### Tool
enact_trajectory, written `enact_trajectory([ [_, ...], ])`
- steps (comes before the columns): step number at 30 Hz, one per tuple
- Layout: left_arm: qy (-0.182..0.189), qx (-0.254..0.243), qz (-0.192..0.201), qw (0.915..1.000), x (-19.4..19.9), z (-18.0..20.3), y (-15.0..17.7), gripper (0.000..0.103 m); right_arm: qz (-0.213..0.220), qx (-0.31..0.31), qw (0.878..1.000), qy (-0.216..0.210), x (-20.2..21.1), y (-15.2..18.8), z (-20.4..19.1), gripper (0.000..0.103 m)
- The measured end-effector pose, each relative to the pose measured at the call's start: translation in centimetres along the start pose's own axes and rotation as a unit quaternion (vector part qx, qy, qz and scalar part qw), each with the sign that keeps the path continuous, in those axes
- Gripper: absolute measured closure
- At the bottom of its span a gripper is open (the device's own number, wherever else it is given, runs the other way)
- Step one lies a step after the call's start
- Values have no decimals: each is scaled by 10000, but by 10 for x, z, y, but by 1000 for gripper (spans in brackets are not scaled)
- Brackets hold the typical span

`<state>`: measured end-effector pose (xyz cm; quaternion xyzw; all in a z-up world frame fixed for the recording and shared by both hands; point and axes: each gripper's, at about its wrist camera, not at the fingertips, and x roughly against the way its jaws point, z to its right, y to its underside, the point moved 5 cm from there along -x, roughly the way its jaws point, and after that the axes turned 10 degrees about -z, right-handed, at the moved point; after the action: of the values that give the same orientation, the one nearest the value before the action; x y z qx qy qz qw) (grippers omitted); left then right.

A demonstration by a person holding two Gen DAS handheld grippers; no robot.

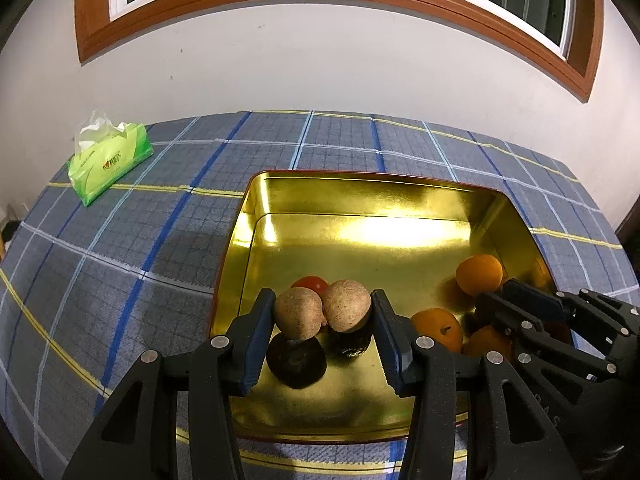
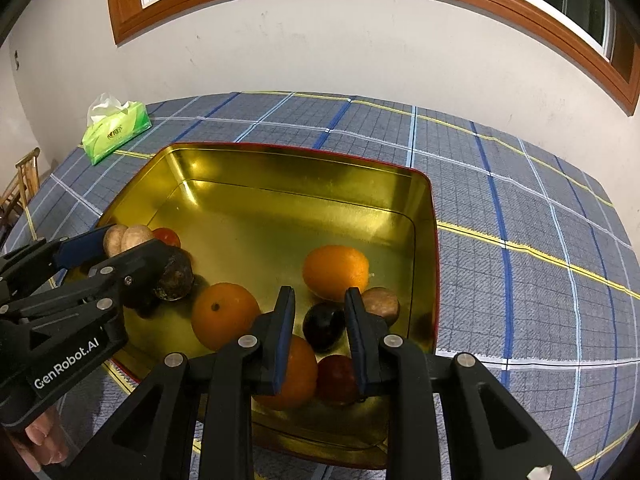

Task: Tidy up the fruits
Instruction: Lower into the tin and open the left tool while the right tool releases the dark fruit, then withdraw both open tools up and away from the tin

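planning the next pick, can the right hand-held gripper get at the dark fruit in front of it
Probably yes: the right hand-held gripper sits just above the dark fruit with nothing covering it, but its fingers stand too close together to straddle it.

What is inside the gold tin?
The gold tin holds three oranges, a red fruit, a dark fruit and a brown one. The left gripper grips two tan fruits there. The black jaws hide whatever lies beneath them.

1. The gold tray's [image 2: 424,240] far half lies bare, open to reach.
2. Oranges [image 2: 335,272] and dark fruits [image 2: 323,326] crowd its near right corner.
3. The tissue pack [image 2: 116,130] sits well apart on the table's far left.
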<state>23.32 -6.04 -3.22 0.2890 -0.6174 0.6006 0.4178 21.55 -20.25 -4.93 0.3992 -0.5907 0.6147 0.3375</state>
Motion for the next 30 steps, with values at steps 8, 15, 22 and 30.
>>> enact_trajectory([
  [8,-52,-90,-8,9999,0,1,1,54,35,4,10000,-10,5,0,-1,72],
  [15,-135,-172,-13,9998,6,4,4,52,100,8,9999,58,13,1,-1,67],
  [22,-134,-231,18,9996,17,7,10,47,159,-25,9998,84,24,9,-1,57],
  [30,-181,-151,114,9997,38,3,19,47,199,-77,9998,34,44,21,-3,56],
])
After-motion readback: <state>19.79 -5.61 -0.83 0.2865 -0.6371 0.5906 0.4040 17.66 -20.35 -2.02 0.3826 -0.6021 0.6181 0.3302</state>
